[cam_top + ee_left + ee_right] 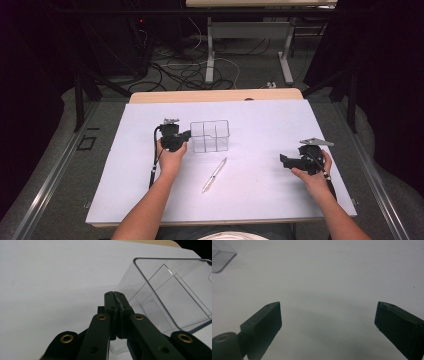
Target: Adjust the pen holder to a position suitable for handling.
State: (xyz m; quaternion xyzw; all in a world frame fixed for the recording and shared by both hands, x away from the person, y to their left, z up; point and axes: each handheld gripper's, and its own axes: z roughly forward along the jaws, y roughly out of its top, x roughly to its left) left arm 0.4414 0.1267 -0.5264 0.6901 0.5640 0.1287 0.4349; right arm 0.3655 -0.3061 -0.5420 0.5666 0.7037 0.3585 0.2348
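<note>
Left gripper (pixel 115 293): your left hand (pixel 171 159) holds it at the left side of the clear box, and its jaws are pressed together on the box's thin clear wall — the wall edge runs right between the two tips in the left gripper view.
Clear box (pixel 210 136): a see-through plastic organiser with inner dividers (at least two compartments show through the walls). In the high view it stands on the worktop, left of centre, just beside your left gripper (pixel 186 134). In the left gripper view the box (pixel 172 292) looks tilted, its open rim turned toward the camera; whether its base is fully down on the sheet you cannot tell from these pictures.
Pen (pixel 214 174): a slim silver-grey pen lying flat on the sheet, in front of the box on your side, apart from it. It points diagonally, its far end toward the box, and it lies between your two hands, touching neither gripper.
Right gripper (pixel 328 322): your right hand (pixel 314 176) holds it over the right part of the sheet, well apart from both box and pen — its jaws stand wide apart with bare sheet between them. In the high view the right gripper (pixel 284 161) points left, toward the middle.
Worktop (pixel 280 200): covered by a white sheet; a strip of pale wood shows along the far edge.
Corner glimpse: a corner of the box (pixel 220 257) sits at the upper left of the right gripper view.
</note>
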